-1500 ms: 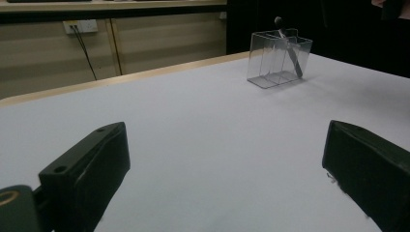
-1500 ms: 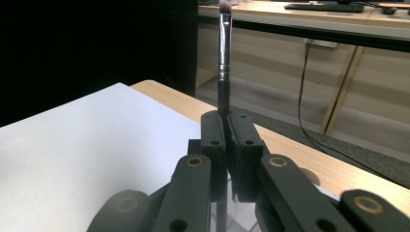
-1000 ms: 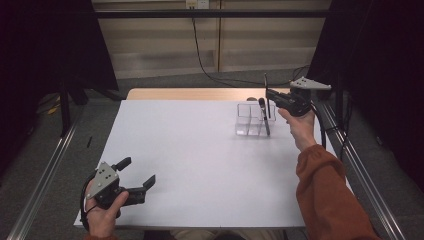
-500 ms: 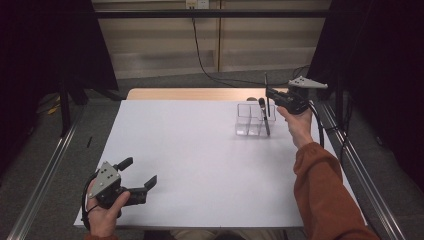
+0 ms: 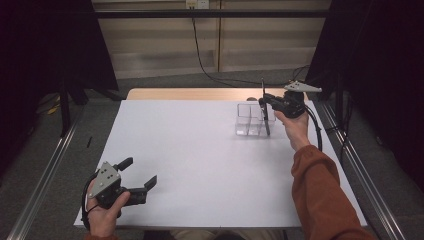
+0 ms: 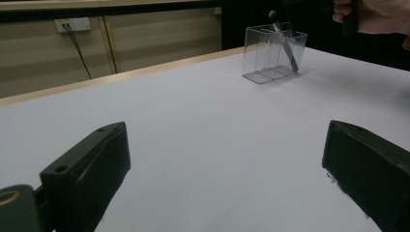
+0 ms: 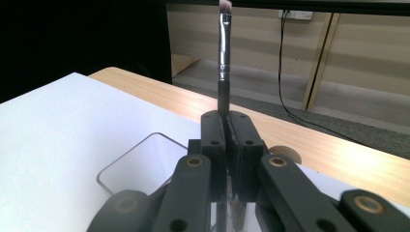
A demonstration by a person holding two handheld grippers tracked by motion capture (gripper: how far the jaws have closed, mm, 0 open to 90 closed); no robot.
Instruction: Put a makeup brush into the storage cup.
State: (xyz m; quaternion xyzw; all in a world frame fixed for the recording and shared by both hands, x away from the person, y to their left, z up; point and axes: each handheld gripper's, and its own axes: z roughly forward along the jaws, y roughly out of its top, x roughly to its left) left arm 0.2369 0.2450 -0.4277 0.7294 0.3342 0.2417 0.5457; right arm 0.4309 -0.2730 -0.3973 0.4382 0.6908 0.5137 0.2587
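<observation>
My right gripper is shut on a slim makeup brush, which it holds upright at the table's far right. In the right gripper view the brush rises from the closed jaws of the gripper, silver ferrule and bristle tip uppermost. Its lower end hangs over a clear divided organizer, also seen under the jaws as a clear rim. In the left gripper view a stick with a rounded top leans inside the organizer. At the near left corner my left gripper rests open and holds nothing.
The white table top ends in a wooden strip at the back. Metal rails run along both sides on the floor. A black cable hangs down the back wall. A sleeved forearm crosses the near right part of the table.
</observation>
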